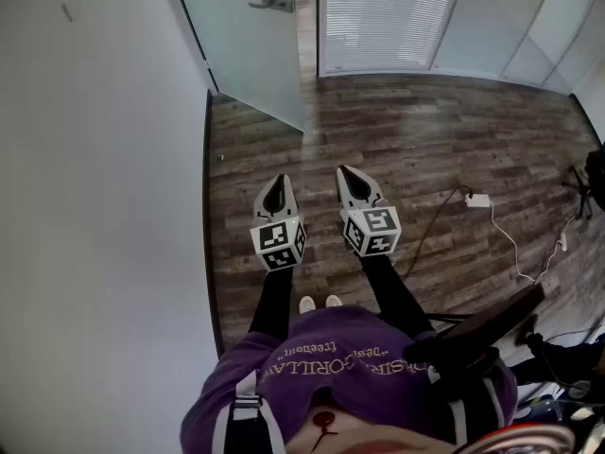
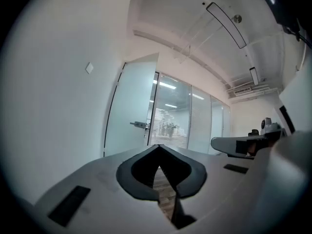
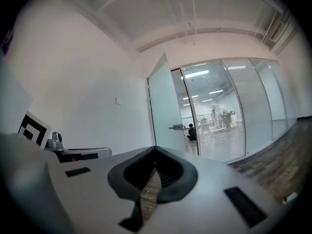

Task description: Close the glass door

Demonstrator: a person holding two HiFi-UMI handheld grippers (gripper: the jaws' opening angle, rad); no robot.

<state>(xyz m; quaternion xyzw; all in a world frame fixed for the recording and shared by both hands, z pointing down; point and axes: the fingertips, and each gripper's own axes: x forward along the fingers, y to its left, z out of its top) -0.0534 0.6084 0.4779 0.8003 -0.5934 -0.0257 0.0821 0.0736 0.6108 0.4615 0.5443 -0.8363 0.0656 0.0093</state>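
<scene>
The frosted glass door (image 1: 248, 55), swung open with its metal lever handle (image 1: 274, 5) well ahead, lies nearer the left tool (image 1: 276, 183) than the right tool (image 1: 352, 173), both clenched empty.

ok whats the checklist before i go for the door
1. Frosted glass door closed: not ok, it stands open into the room.
2. Metal lever handle in view and free: ok.
3. Left gripper empty: ok, jaws together on nothing.
4. Right gripper empty: ok, jaws together on nothing.
5. Grippers at the door: not ok, both are well short of it.
6. White charger with its cable out of the door's swing: ok, it lies off to the right on the dark wood-plank floor.
</scene>
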